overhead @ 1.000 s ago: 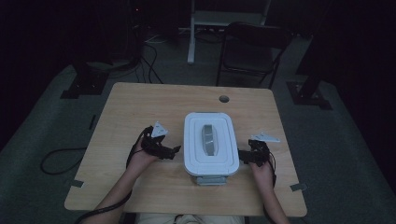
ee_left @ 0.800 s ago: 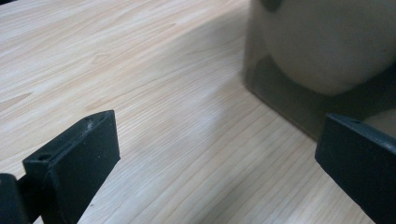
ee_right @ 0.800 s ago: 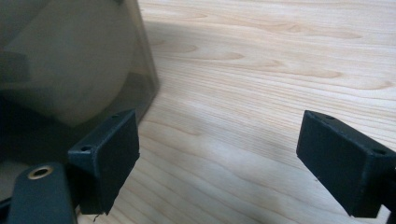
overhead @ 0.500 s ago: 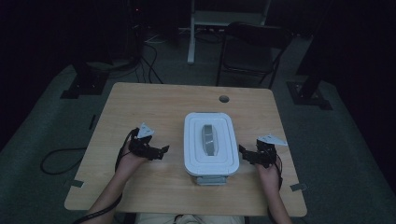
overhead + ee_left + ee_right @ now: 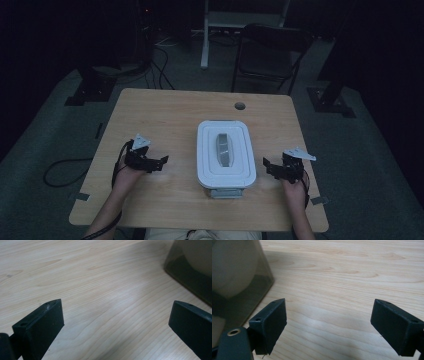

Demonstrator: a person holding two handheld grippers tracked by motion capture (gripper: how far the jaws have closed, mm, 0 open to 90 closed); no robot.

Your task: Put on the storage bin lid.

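Item: lidded box [image 5: 226, 156], between my left gripper [image 5: 159, 162] and right gripper [image 5: 269, 167]; both jaws wide, empty. Risk: uneven closing probably skews it.

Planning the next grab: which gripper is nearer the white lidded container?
Right. The right gripper sits just off the white lidded container's right edge, fingers open and apart from it. The left gripper is farther out on the container's left, also open, over bare table.
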